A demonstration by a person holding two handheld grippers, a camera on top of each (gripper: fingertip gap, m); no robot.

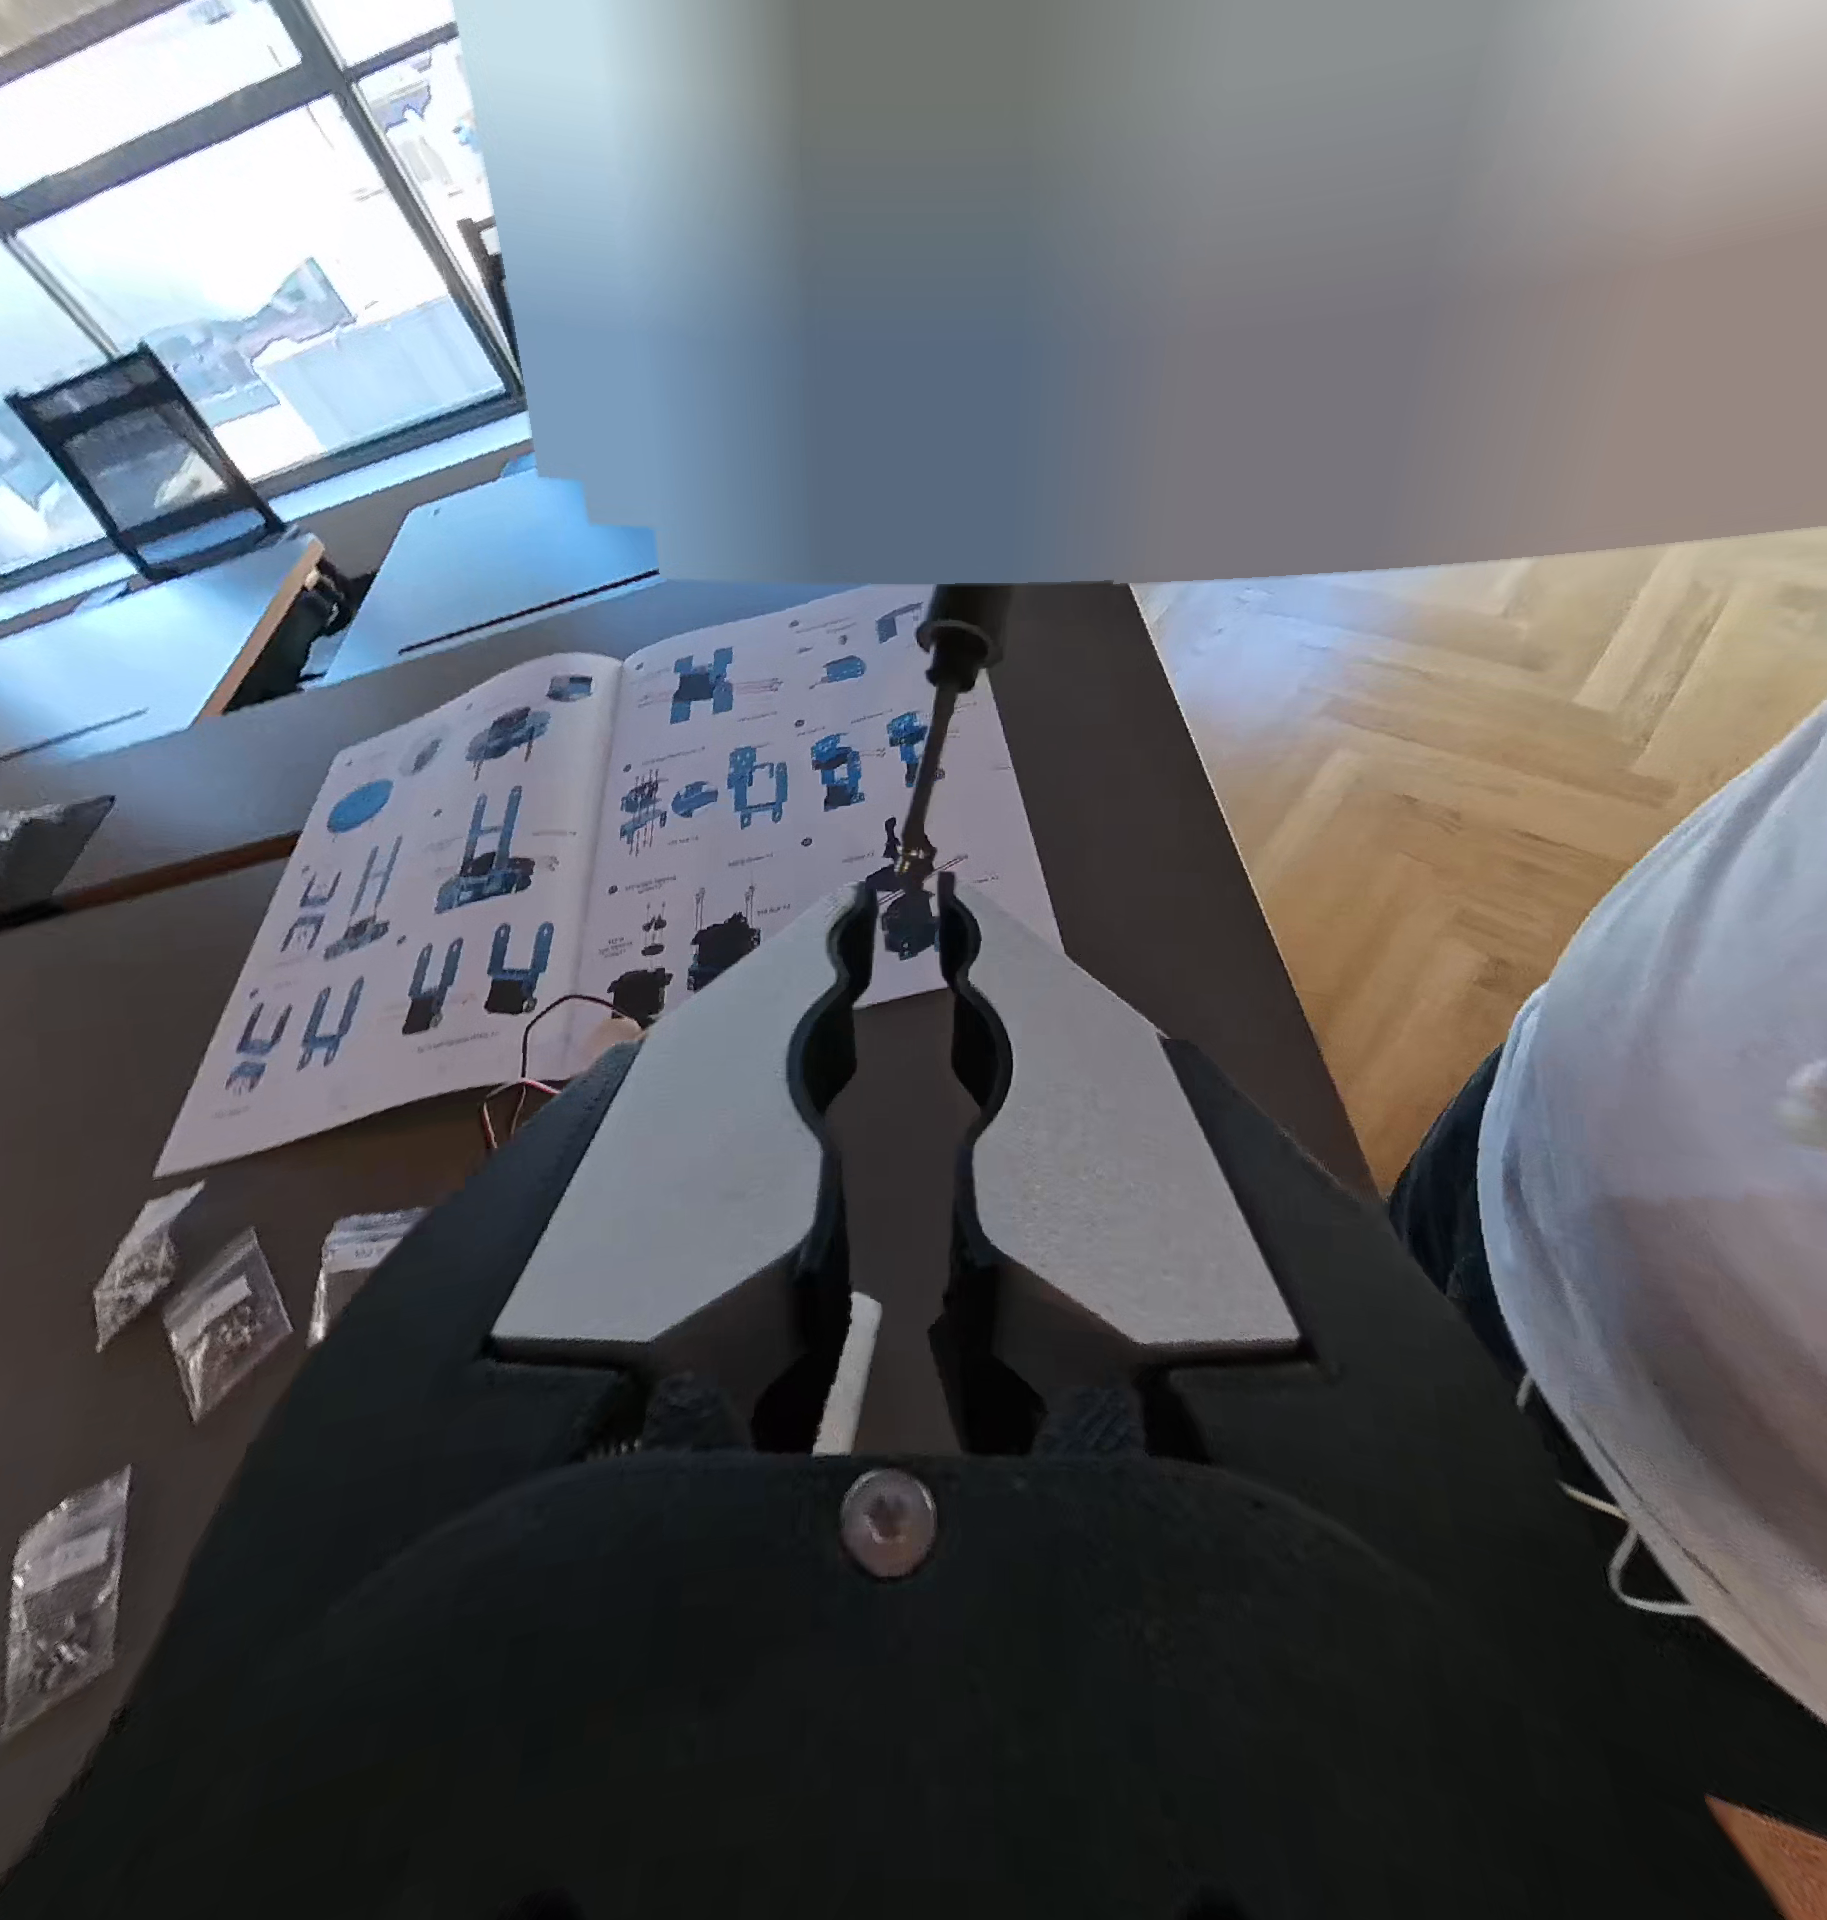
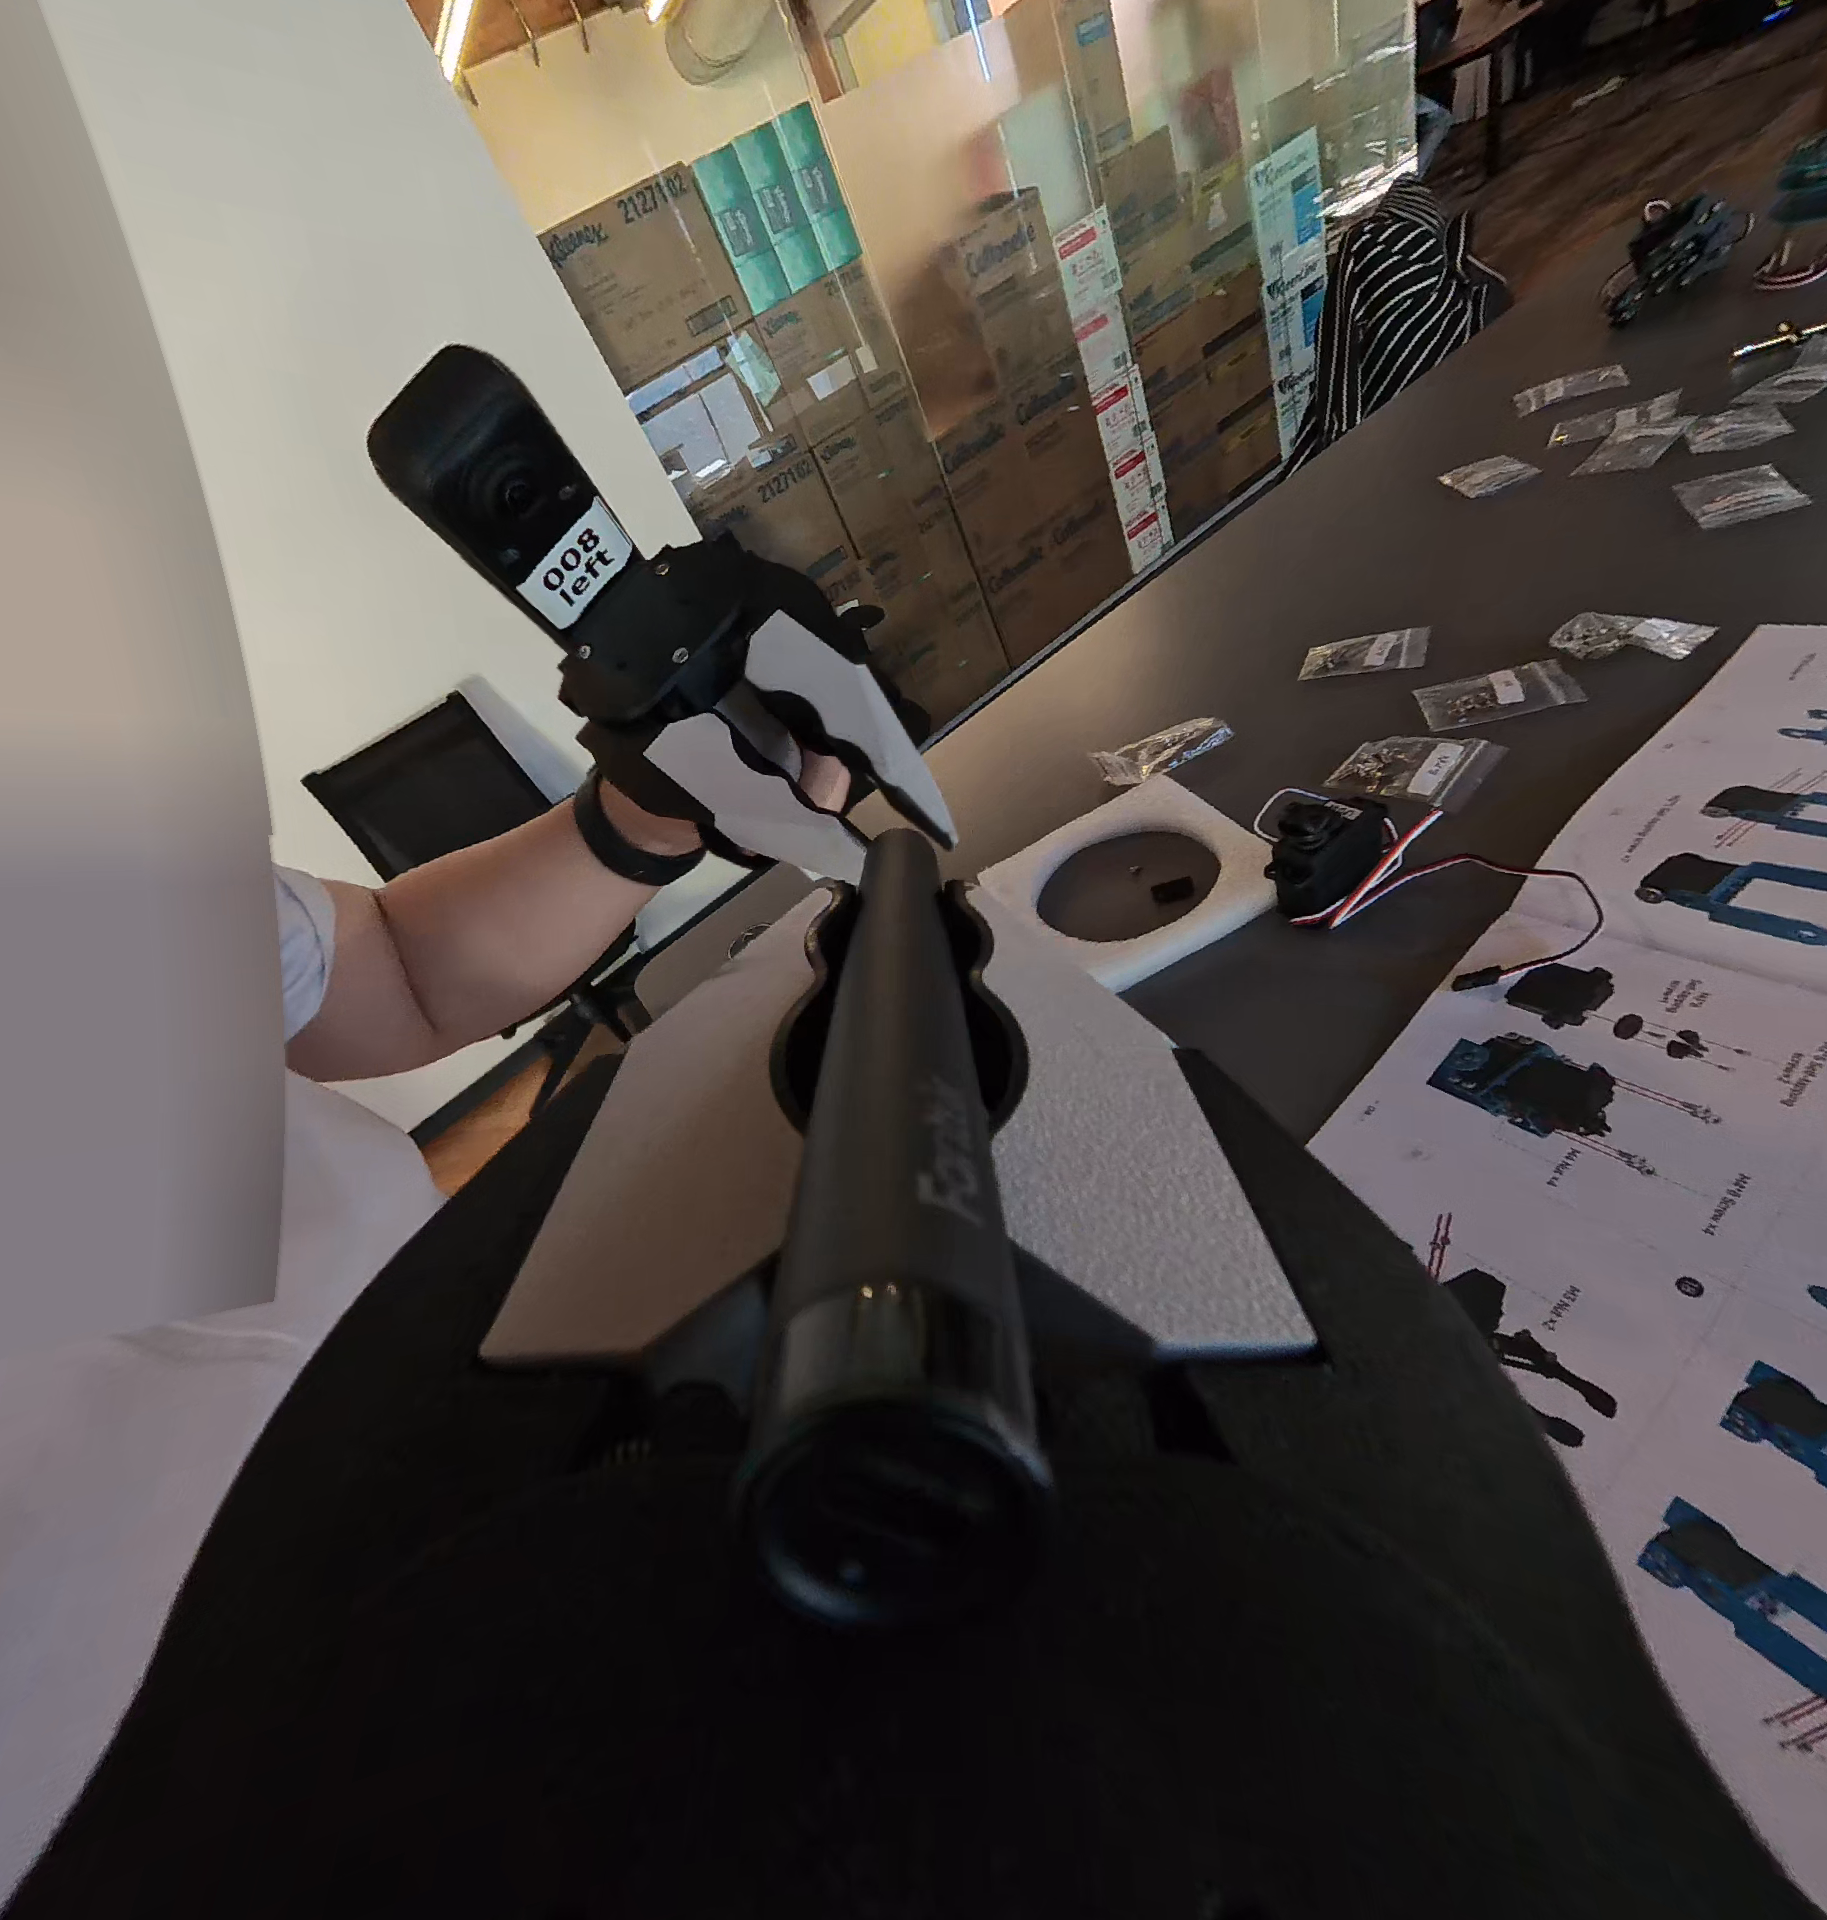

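The left gripper [image 1: 907, 896], raised above the dark table [image 1: 88, 1039] with its grey fingers pointing down and away, has its jaws drawn nearly together on a small black servo motor [image 1: 907, 920] pinched at the tips. The servo's body is black, and a thin shaft of a black-handled screwdriver [image 1: 935, 748] slants down onto its top, where a small brass-coloured piece sits. The right gripper [image 2: 893, 904] is clamped along the screwdriver's long black handle [image 2: 888, 1195], which lies lengthwise between its fingers and points toward the left one. Under both lies an open white instruction booklet [image 1: 452, 831] with blue and black part drawings. Small clear bags of hardware [image 1: 228, 1320] lie beside it, and a second black servo [image 2: 1314, 857] with a red, white and black lead rests near a white foam block [image 2: 1127, 831].
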